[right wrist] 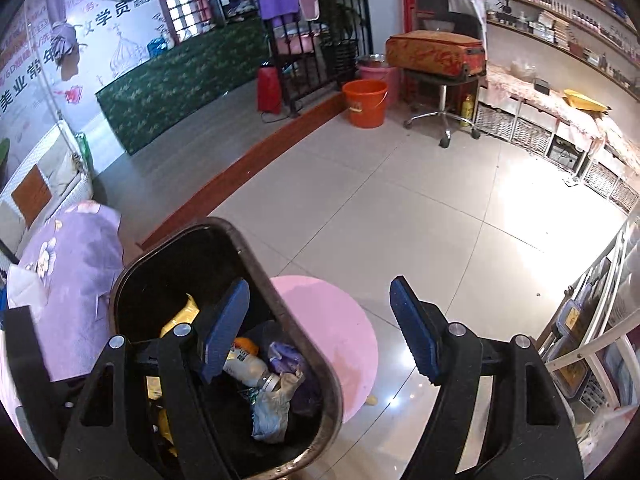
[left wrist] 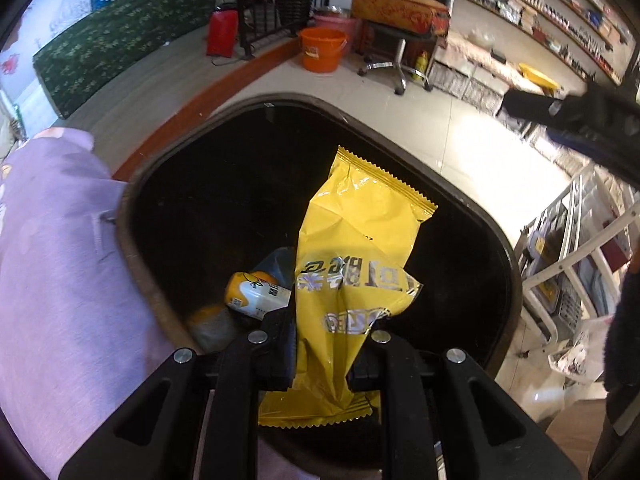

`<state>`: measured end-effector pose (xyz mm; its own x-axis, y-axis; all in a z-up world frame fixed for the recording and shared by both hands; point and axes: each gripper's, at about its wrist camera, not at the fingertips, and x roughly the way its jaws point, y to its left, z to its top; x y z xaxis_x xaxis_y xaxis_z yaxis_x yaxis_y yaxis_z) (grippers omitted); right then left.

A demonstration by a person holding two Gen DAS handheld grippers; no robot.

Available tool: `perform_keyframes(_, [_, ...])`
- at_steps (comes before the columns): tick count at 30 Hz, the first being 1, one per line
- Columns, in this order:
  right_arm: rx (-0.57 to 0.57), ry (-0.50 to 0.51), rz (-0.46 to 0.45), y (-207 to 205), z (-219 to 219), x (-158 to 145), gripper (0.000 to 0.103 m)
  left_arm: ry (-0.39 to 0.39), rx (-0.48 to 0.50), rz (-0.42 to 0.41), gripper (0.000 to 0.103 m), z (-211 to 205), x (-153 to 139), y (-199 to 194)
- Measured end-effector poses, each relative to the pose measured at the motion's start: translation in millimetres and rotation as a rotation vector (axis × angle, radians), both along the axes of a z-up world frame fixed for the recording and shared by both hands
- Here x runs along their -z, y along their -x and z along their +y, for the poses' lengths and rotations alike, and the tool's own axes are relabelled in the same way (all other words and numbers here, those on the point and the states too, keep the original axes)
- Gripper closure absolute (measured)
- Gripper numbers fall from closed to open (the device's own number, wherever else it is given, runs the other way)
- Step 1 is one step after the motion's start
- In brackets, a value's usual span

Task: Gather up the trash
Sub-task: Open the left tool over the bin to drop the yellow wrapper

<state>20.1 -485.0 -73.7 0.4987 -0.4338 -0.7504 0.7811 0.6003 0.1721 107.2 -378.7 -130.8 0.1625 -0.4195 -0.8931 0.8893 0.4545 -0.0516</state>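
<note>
left gripper jaws clamped on yellow wrapper, long axis pointing ahead over trash bin, right gripper jaws wide, empty, only right view shows bottle and crumpled waste beside its left jaw

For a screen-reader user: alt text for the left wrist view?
The left gripper, shut on a crumpled yellow wrapper, holds it over a dark trash bin with a bottle inside. Purple cloth lies beside it.
</note>
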Motion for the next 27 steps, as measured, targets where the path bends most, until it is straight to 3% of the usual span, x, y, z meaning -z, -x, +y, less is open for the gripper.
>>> perform_keyframes(2, [0.005,-0.004,-0.006,5,-2,3,0.030,-0.022,0.004,-0.003,0.081,-6,5,0])
perform_keyframes(4, [0.010,-0.006,-0.012,8,-4,4,0.030,-0.039,0.004,0.000,0.064,-12,9,0])
perform_keyframes(6, [0.013,-0.008,-0.017,11,-2,3,0.030,-0.035,0.001,-0.003,0.034,-13,10,1])
perform_keyframes(8, [0.017,-0.008,-0.020,11,-3,2,0.030,-0.021,0.004,-0.018,0.028,-14,10,3])
perform_keyframes(14, [0.042,-0.005,-0.042,12,-8,-2,0.030,0.034,0.017,-0.028,0.022,-9,2,8])
perform_keyframes(21, [0.036,0.007,-0.048,9,-9,-6,0.030,0.095,0.020,-0.097,0.019,5,-18,18])
perform_keyframes(27, [-0.028,0.031,-0.069,-3,4,-10,0.030,0.170,-0.020,-0.140,0.017,34,-42,19])
